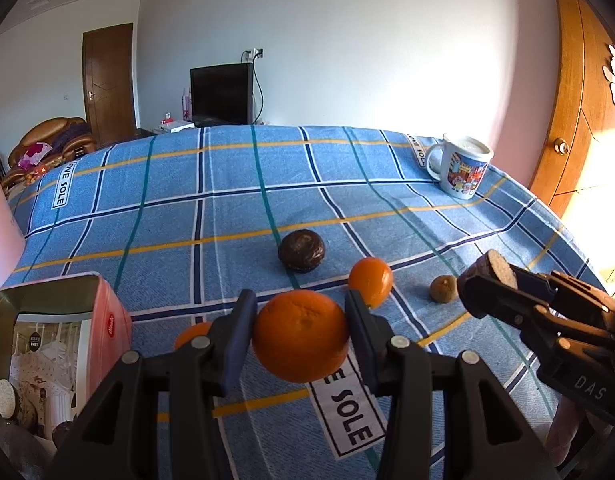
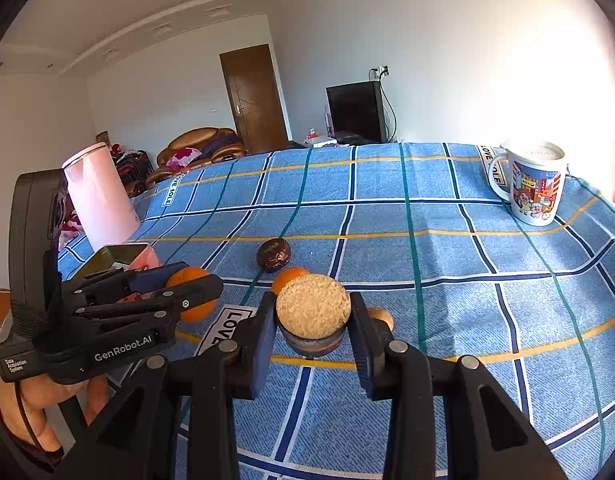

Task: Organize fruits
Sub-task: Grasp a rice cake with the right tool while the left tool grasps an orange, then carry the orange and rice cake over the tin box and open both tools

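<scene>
My left gripper (image 1: pixel 301 332) is shut on a large orange (image 1: pixel 301 336), held just above the blue checked tablecloth; it also shows in the right wrist view (image 2: pixel 193 294). My right gripper (image 2: pixel 313 320) is shut on a round chocolate-coated biscuit cake (image 2: pixel 313 314), its pale crumbly base facing the camera; in the left wrist view it (image 1: pixel 493 270) is at the right. On the cloth lie a second orange (image 1: pixel 370 281), a dark chocolate-coated cake (image 1: pixel 301 250), a small brown fruit (image 1: pixel 443 289) and a partly hidden orange (image 1: pixel 191 334).
An open pink tin box (image 1: pixel 59 344) stands at the near left with items inside. A cartoon-printed mug (image 1: pixel 461 166) stands at the far right corner. A pale pink cylinder (image 2: pixel 99 196) stands at the left edge. A wooden door (image 1: pixel 579 100) is at the right.
</scene>
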The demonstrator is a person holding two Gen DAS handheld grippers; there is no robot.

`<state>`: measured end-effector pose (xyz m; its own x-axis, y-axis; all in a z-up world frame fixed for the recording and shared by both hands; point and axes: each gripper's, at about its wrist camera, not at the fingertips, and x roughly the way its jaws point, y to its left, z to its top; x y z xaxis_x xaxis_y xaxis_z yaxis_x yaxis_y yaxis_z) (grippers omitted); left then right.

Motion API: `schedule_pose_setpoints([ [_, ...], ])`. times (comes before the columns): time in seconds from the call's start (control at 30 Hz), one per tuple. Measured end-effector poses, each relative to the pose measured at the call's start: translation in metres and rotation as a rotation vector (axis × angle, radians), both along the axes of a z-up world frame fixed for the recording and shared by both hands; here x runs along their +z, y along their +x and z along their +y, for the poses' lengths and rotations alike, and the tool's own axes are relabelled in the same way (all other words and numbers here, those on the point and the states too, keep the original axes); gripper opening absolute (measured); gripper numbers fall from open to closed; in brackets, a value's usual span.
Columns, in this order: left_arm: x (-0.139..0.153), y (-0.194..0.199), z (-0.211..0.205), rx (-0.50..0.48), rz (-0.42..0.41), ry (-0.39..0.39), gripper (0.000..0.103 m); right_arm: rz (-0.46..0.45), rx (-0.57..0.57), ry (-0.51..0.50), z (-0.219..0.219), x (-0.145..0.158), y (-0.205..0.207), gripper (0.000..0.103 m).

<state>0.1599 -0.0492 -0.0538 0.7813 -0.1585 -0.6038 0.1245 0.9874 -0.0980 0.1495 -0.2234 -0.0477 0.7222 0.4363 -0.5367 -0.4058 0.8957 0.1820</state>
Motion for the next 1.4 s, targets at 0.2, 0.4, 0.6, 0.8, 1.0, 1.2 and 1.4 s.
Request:
schedule_pose_setpoints([
  [0.2,0.008,-0.014,0.002,0.014,-0.075,-0.011,0.047,-0.045,0.003,0.01,-0.002,0.004,-0.007,0.037],
  [0.4,0.013,-0.024,0.001,0.012,-0.123,-0.009,0.047,-0.08,0.007,0.021,-0.003,0.008,-0.012,0.037],
  [0.6,0.017,-0.034,0.001,0.027,-0.179,0.0,0.047,-0.114,0.011,0.03,-0.005,0.01,-0.017,0.037],
  [0.8,0.02,-0.042,0.004,0.047,-0.221,-0.006,0.047,-0.144,0.009,0.029,-0.005,0.013,-0.023,0.037],
  [1.0,0.023,-0.05,0.004,0.05,-0.261,0.0,0.047,-0.183,0.007,0.034,-0.006,0.016,-0.029,0.037],
  [1.2,0.025,-0.057,0.003,0.056,-0.296,0.016,0.047,-0.216,0.008,0.027,-0.005,0.018,-0.035,0.037],
  [1.4,0.027,-0.063,0.002,0.063,-0.32,0.025,0.047,-0.233,0.007,0.031,-0.006,0.019,-0.038,0.037],
])
